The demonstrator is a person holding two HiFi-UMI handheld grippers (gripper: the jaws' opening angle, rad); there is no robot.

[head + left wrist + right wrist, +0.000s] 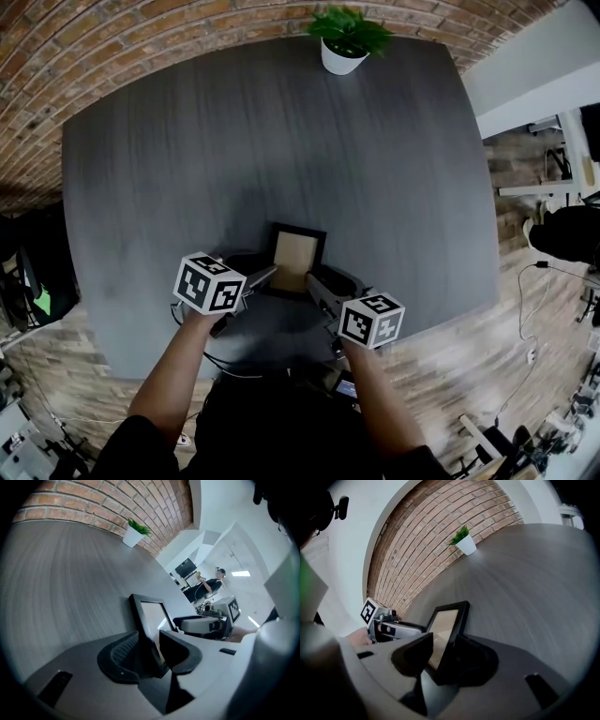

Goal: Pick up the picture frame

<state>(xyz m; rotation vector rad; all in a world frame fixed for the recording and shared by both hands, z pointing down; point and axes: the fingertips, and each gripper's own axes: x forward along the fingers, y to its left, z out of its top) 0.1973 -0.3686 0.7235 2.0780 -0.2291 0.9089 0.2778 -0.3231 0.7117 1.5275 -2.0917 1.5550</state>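
The picture frame, with a dark border and a tan panel, stands on the grey table near its front edge, between the two grippers. The left gripper straddles the frame's left edge. In the left gripper view we see its jaws apart, one behind the border and one in front, and the front jaw is not yet pressed against the panel. The right gripper straddles the frame's right edge in the same way. In the right gripper view we see a gap between its front jaw and the panel. A potted plant sits at the far table edge, beside the brick wall.
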